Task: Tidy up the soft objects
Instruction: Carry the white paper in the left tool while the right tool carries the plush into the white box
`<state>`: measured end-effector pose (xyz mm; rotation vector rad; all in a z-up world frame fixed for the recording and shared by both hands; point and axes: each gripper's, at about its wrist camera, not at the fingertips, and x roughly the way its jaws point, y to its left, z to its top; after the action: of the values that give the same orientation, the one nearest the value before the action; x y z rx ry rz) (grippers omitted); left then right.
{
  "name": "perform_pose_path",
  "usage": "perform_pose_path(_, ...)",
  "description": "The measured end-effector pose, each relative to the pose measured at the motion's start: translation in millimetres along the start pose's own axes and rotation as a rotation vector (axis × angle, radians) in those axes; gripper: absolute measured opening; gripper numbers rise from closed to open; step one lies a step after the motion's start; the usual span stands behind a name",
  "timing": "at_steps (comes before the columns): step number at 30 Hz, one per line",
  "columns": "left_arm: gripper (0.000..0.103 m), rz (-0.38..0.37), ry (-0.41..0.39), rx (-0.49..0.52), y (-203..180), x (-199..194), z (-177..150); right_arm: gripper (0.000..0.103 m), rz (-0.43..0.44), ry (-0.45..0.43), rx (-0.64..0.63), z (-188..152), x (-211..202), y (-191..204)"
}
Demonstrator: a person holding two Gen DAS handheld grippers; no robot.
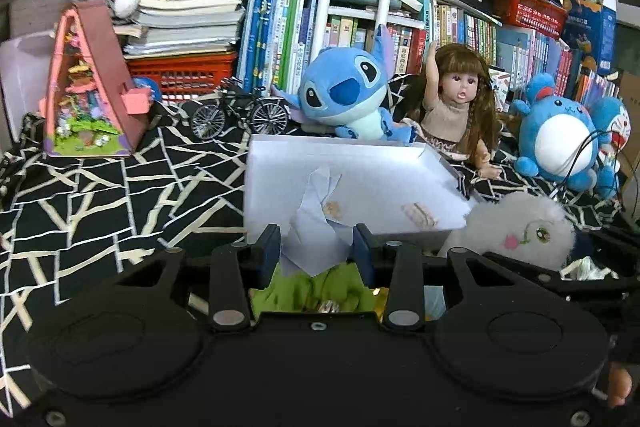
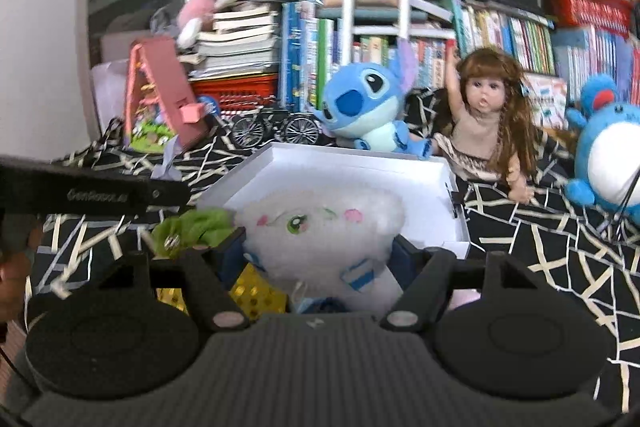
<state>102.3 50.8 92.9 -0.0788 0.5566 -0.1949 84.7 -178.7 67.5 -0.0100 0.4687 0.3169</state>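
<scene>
Two hand-held grippers work above the white box (image 1: 436, 163): left hand-held gripper (image 1: 316, 247) clenched on pale cloth (image 1: 316, 227), right hand-held gripper (image 2: 320, 251) apparently grasping the white plush (image 2: 320, 227), presumably for boxing.

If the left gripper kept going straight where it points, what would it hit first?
Probably the white box: the left gripper, shut on pale paper, aims into its bare floor. Depth is hard to judge.
</scene>
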Motion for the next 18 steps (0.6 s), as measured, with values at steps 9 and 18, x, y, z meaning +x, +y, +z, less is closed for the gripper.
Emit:
perform_pose_path(9, 0.038, -0.080, 0.113, -0.070, 1, 63, 54, 0.074, 0.051, 0.096, 0.188, 49, 44, -55)
perform_pose_path(18, 0.038, -0.078, 0.188, -0.064, -7, 149, 89, 0.074, 0.082, 0.207, 0.291, 79, 109, -89)
